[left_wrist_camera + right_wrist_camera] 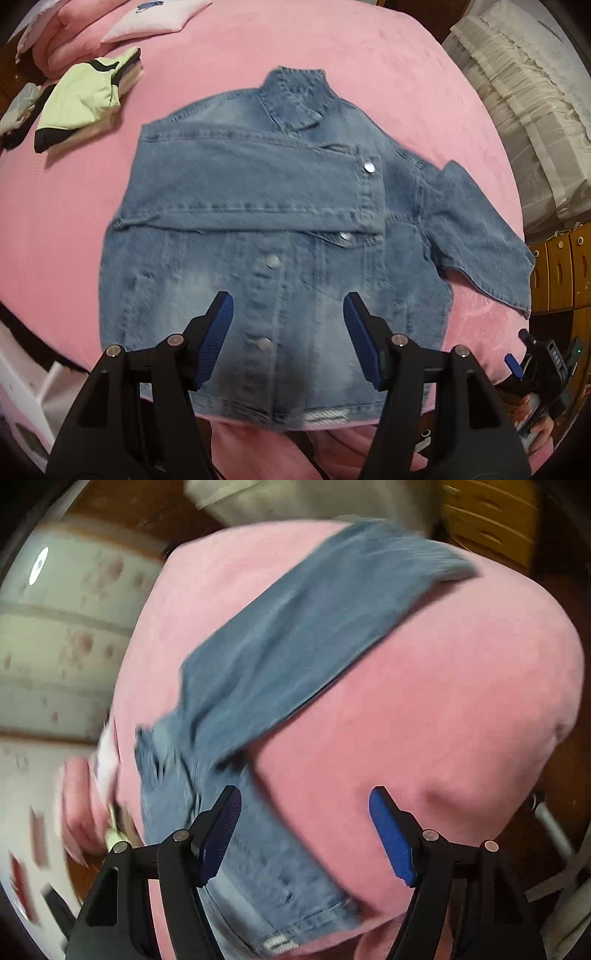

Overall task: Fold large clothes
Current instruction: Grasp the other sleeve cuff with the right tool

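The denim jacket (266, 229) lies front-up on the pink bedspread (332, 55), buttoned, collar at the far end and hem nearest the person. One sleeve (255, 184) is already folded straight across the chest, its cuff with a metal button lying beyond the placket. The other sleeve (476, 236) sticks out loose to the side, over the pink cover, so the fold looks about half done at the sleeve stage.

The left gripper (288, 339) hangs over the lower front of the jacket, pointing steeply down, with the placket and one button showing in the gap between its jaws. Those jaws are spread and nothing is pinched; the blue pads are clear of the cloth.

The right gripper (304, 834) is likewise spread and empty. In its blurred view the loose sleeve (314, 627) runs away from the jaws on a slant, up and beyond them, while the jacket's side and frayed hem (258, 878) lie under and just inside its left-hand jaw.

My guess is the next move belongs to the right gripper: reach out to the far cuff, pinch it, and carry it across over the first sleeve. The left one could pin the body so the denim doesn't drag.

A folded pale green garment (81, 99) and pink pillows (110, 22) lie well beyond.
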The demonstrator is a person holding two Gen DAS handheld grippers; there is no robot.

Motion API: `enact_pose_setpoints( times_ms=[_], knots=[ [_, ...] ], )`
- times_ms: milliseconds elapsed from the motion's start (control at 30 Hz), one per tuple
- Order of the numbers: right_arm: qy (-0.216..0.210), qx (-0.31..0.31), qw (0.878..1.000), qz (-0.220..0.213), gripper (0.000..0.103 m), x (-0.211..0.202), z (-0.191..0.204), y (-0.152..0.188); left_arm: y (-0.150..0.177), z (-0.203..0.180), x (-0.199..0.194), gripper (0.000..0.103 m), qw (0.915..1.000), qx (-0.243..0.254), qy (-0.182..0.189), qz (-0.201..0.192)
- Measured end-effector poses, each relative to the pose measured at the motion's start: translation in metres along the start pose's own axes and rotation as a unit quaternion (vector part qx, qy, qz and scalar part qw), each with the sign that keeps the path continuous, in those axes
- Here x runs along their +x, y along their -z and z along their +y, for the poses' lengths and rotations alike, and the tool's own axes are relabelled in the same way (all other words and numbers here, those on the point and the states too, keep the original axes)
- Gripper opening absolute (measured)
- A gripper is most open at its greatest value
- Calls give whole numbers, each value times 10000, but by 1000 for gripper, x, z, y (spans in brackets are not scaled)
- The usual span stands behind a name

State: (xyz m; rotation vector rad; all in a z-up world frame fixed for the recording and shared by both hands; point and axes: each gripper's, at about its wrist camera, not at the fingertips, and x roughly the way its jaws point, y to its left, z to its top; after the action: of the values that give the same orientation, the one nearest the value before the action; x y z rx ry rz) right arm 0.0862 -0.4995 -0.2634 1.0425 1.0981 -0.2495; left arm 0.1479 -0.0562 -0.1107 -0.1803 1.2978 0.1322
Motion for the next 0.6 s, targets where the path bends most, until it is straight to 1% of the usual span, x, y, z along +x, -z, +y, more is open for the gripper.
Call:
enact_pose_setpoints(
  times_ms=[100, 167, 267, 333, 400, 467, 533, 600],
  knots=[
    [-94, 535, 9985, -107, 73, -10, -46, -37, 3, -21, 0, 59, 9996, 115, -239, 61],
    [-100, 708, 9974, -120, 73, -14, -67, -60, 2, -36, -1, 59, 9989, 203, -420, 99],
    [-96, 880, 9961, -20, 73, -15, -98, -100, 0, -52, -3, 59, 9974, 214, -679, 108],
    [-97, 989, 9950, -32, 73, -13, -110, -120, -3, -58, -3, 60, 9971, 178, -738, 109],
    [-125, 1226, 9923, -97, 72, -12, -128, -144, -7, -66, -3, 61, 9971, 169, -715, 178],
    [-233, 1566, 9872, -185, 69, -8, -143, -163, -13, -71, 0, 62, 9964, 205, -788, 216],
    [-346, 1942, 9798, -321, 67, -4, -157, -180, -18, -76, 1, 62, 9958, 212, -883, 146],
    [-449, 2278, 9715, -476, 60, 0, -170, -196, -21, -76, 3, 62, 9952, 195, -948, 103]
  ],
)
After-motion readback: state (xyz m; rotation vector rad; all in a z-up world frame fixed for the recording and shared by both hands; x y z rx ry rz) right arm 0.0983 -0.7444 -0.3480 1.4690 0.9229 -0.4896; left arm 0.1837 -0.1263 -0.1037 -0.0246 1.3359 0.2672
